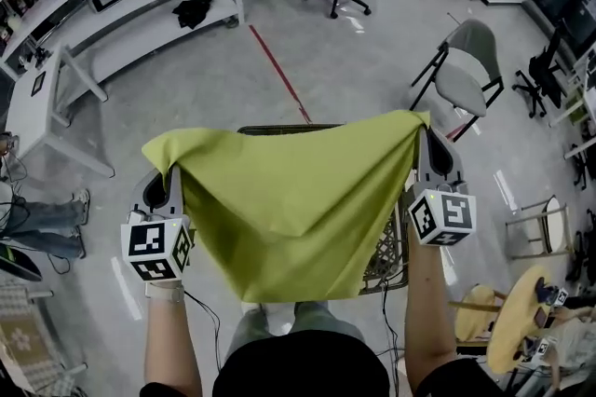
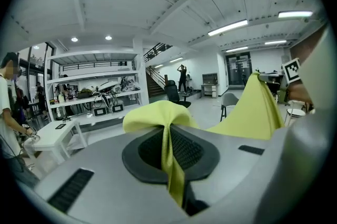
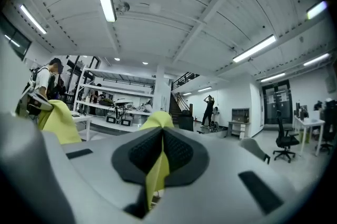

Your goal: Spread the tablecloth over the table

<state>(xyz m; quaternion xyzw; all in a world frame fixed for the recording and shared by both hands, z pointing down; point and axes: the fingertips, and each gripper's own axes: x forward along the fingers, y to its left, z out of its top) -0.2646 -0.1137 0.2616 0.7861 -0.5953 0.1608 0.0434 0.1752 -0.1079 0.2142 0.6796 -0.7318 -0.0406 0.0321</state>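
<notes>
Two corners of the yellow-green tablecloth are clamped in shut jaws: the left gripper bites the corner at 9 o'clock, the right gripper the one at 2 o'clock. Both forearms reach forward, well apart. The cloth hangs between them in mid-air, above a dark mesh surface showing at 5 o'clock.

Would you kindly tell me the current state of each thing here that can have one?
Yellow-green fabric tablecloth: held up between both tools, sagging, not yet spread.
Left tool: shut on a tablecloth corner.
Right tool: shut on a tablecloth corner.
Grey chair with black legs: upright, unoccupied.
</notes>
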